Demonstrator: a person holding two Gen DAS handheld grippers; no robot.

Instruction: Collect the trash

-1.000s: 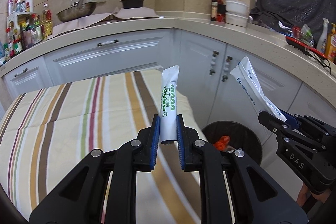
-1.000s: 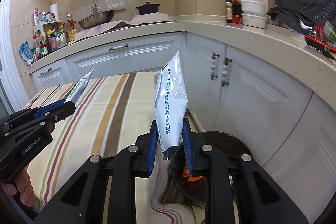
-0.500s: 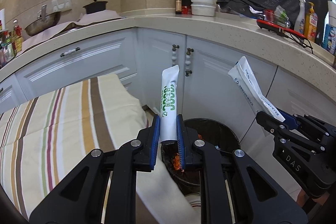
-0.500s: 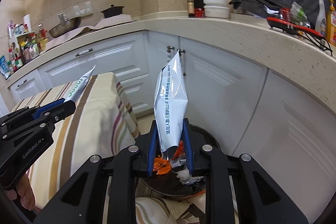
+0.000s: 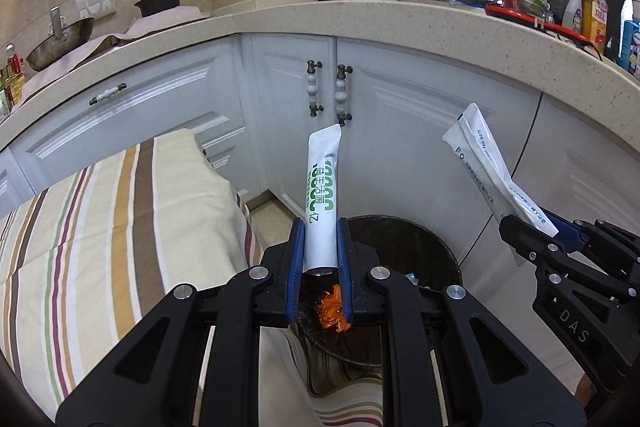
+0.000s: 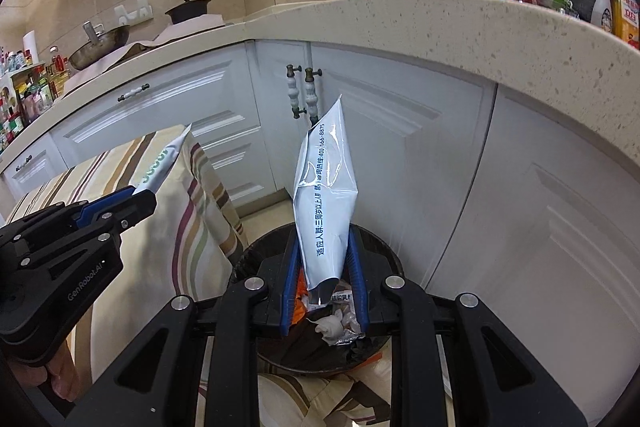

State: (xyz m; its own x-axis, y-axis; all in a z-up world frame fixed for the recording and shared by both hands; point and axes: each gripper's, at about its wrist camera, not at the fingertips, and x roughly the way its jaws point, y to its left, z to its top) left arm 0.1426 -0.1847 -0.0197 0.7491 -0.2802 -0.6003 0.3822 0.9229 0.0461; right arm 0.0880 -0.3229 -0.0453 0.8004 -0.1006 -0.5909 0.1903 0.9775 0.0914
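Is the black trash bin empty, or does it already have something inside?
Not empty. The black trash bin already holds an orange wrapper and crumpled white paper. How full it is, cannot tell.

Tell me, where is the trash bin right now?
The bin sits on the floor below both grippers, beside the striped cloth and before the white cabinets.

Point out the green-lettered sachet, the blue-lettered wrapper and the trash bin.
green-lettered sachet (image 5: pixel 320 195), left wrist view, printed middle.
blue-lettered wrapper (image 6: pixel 326 203), right wrist view, glossy middle.
trash bin (image 5: pixel 412 239), left wrist view, far inner wall.
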